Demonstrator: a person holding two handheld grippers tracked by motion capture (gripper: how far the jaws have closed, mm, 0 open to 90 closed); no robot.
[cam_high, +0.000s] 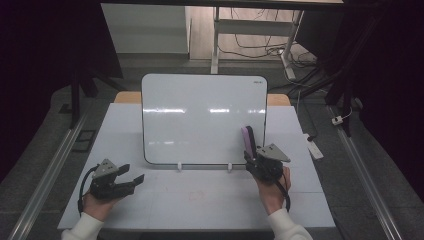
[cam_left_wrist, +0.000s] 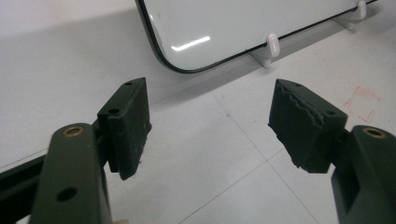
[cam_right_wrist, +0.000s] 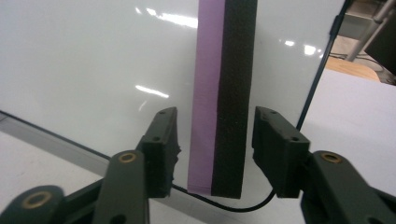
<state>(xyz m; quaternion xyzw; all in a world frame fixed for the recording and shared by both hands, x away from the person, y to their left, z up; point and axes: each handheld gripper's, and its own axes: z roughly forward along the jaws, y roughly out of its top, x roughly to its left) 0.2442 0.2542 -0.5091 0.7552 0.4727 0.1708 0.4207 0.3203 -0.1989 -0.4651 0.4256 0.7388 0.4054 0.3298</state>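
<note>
While the left gripper (cam_high: 132, 175) rests released and empty at seven o'clock on the table (cam_high: 200, 205), jaws wide apart, the risk sits further right. The whiteboard (cam_high: 200, 115) stands upright on small clips at twelve o'clock, and a hard sideways push could probably tip it. At four o'clock the right gripper (cam_right_wrist: 215, 140) straddles the eraser (cam_right_wrist: 222, 93) with a sliver of gap on each side, so it is not clenched. Closing off-centre might twist the eraser or let it slide down. The eraser lies against the board's lower right area, long axis running six to twelve, purple layer toward nine.
</note>
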